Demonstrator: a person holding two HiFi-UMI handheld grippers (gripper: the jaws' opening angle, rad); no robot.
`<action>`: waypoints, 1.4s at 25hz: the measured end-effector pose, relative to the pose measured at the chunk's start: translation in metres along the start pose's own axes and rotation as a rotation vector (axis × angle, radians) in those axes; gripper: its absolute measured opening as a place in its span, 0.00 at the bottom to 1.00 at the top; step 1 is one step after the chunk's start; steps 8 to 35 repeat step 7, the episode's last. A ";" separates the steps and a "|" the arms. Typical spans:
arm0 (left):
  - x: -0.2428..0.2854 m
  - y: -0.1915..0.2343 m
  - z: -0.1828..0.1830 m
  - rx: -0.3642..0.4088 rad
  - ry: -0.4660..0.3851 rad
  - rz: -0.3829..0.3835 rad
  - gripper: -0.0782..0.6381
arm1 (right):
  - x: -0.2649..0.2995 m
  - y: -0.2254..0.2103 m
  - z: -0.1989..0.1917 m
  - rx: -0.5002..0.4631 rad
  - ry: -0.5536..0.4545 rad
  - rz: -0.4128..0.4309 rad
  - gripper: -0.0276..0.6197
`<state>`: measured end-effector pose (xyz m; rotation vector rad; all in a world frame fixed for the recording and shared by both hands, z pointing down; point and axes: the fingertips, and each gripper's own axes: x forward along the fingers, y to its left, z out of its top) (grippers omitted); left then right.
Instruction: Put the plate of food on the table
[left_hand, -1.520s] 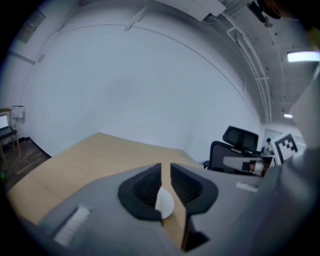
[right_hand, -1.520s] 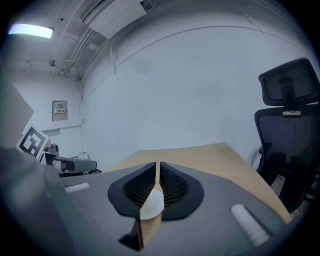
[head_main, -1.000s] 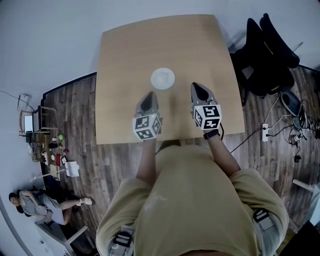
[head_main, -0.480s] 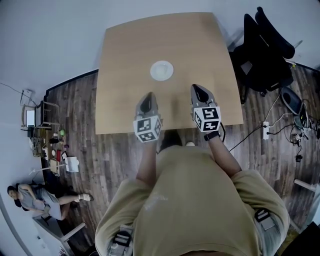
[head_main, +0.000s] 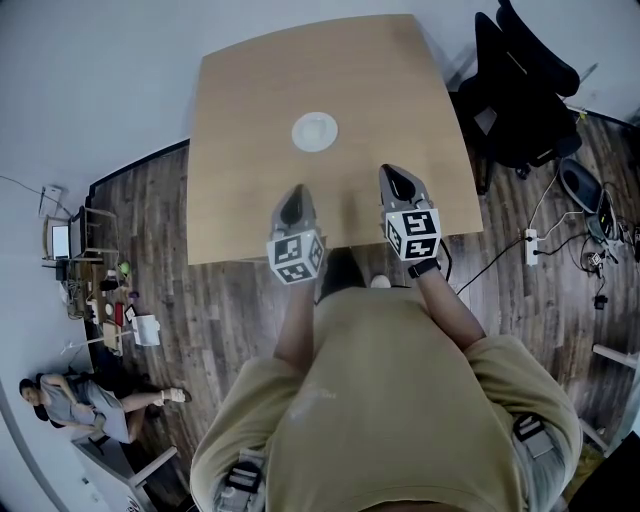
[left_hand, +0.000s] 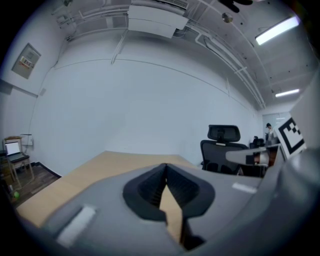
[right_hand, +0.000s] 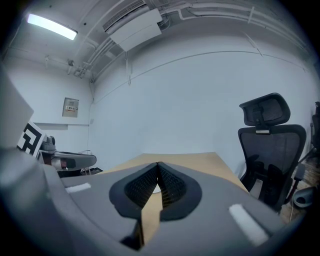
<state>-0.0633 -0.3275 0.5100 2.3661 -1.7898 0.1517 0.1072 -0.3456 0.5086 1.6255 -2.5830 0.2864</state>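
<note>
Plate (head_main: 314, 132), white and round, sits on the wooden table (head_main: 250, 120) in the upper middle of the head view, well apart from both grippers; what it carries is too small to tell. Left gripper (head_main: 295, 190) and right gripper (head_main: 390, 172) hover lower in the frame over the table's near part, each with jaws pressed together on nothing. Their cubes (head_main: 294, 256) show black-and-white square markers. A framed wall notice (left_hand: 26, 61), upper left of the left gripper view, is too small to read.

Left tool (head_main: 291, 208) closed; right tool (head_main: 399, 186) closed.
</note>
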 end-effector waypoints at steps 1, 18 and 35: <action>0.002 0.000 0.000 -0.001 0.003 -0.001 0.11 | 0.001 -0.001 0.001 0.004 -0.001 -0.001 0.05; 0.020 0.004 0.002 -0.005 0.016 -0.013 0.11 | 0.017 -0.008 0.001 0.022 0.007 -0.006 0.05; 0.020 0.004 0.002 -0.005 0.016 -0.013 0.11 | 0.017 -0.008 0.001 0.022 0.007 -0.006 0.05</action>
